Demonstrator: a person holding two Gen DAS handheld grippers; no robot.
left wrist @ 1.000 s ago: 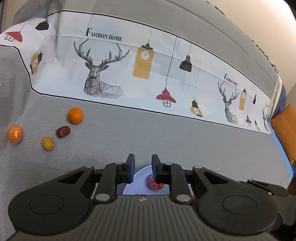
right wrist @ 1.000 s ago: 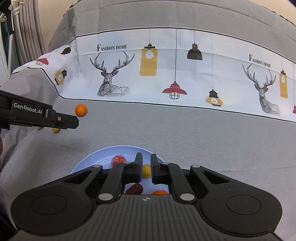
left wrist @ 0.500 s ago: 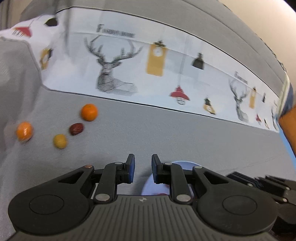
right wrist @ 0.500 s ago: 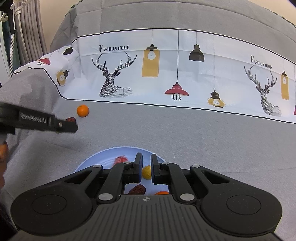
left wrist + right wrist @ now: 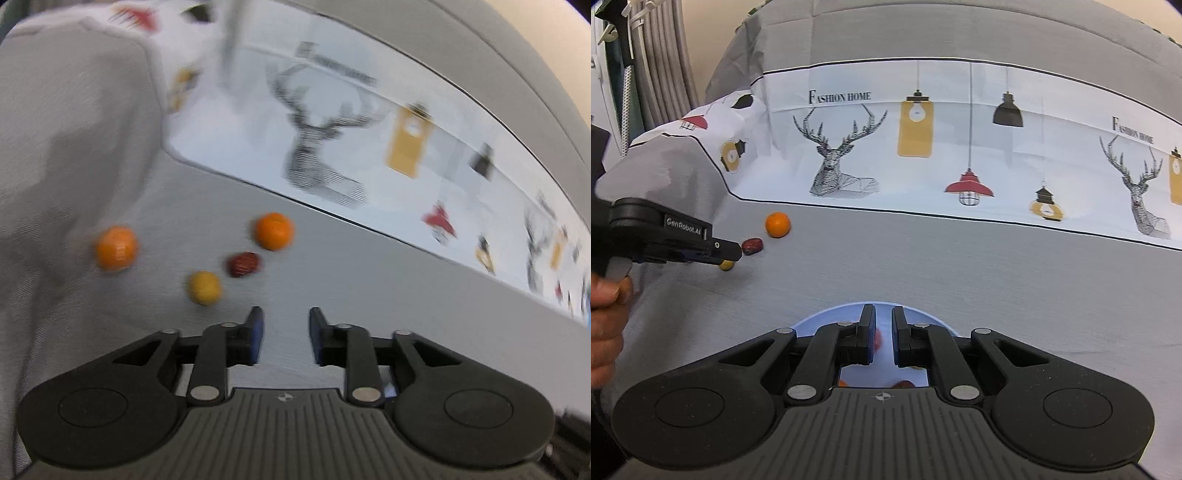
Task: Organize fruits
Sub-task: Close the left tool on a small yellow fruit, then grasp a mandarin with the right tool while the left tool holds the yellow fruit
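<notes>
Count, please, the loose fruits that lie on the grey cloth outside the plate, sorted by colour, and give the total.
Orange: 2, one nearer the printed band, one further left.
Yellow: 1
Dark red: 1
Total: 4

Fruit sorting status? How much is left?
Done: a few fruits already lie in the blue plate. In hand: nothing; left gripper, jaws opening and empty, nears the loose group. Left: two oranges, a red date, a yellow fruit.
</notes>
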